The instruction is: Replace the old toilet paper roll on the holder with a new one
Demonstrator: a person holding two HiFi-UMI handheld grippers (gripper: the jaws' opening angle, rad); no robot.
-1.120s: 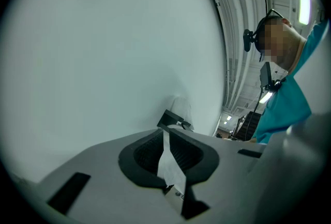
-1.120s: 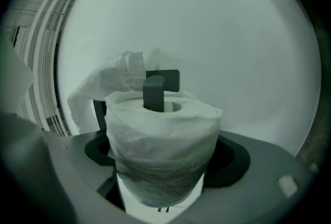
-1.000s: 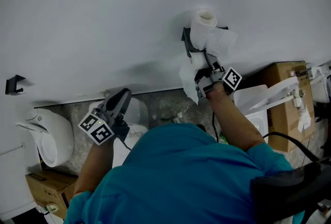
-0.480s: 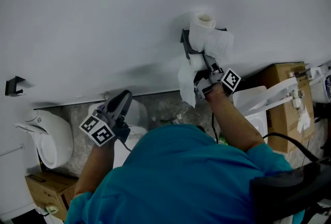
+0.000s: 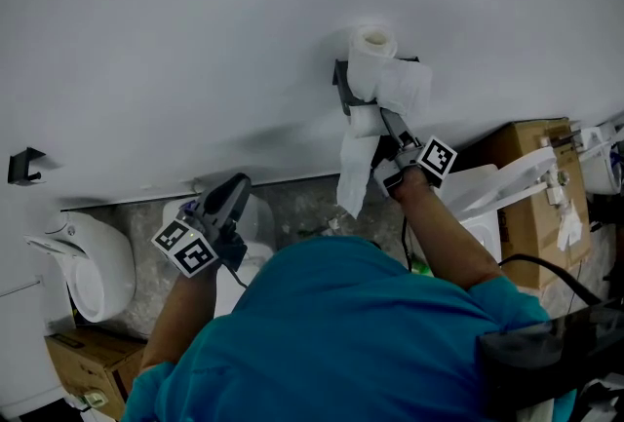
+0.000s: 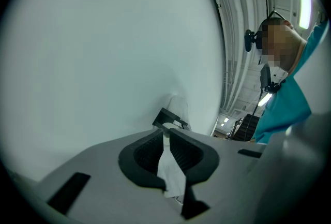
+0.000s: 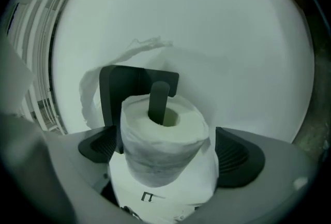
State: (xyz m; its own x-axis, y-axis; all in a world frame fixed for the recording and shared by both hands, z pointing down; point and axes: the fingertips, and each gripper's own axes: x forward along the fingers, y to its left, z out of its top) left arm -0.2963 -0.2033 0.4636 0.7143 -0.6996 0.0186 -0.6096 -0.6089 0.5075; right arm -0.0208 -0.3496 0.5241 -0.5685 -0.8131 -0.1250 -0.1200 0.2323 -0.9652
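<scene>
A white toilet paper roll [image 5: 375,59] sits on the peg of the black wall holder [image 5: 341,84], and a loose tail of paper [image 5: 353,172] hangs below it. My right gripper [image 5: 390,123] reaches up to the roll. In the right gripper view the roll [image 7: 163,140] is on the peg [image 7: 158,99] between the jaws, which are opening; the right pad [image 7: 238,153] stands just off it. My left gripper [image 5: 234,188] is held lower left, away from the holder. It is shut on a small scrap of white tissue [image 6: 170,174].
A black hook [image 5: 21,165] is on the wall at far left. On the floor there is a white fixture [image 5: 93,264] at the left and a toilet with a raised lid [image 5: 497,186] at the right. Cardboard boxes [image 5: 531,142] [image 5: 88,352] stand on both sides.
The right gripper's jaws have spread wider round the roll. The loose paper tail now hangs longer and straighter. The left gripper has stayed put.
</scene>
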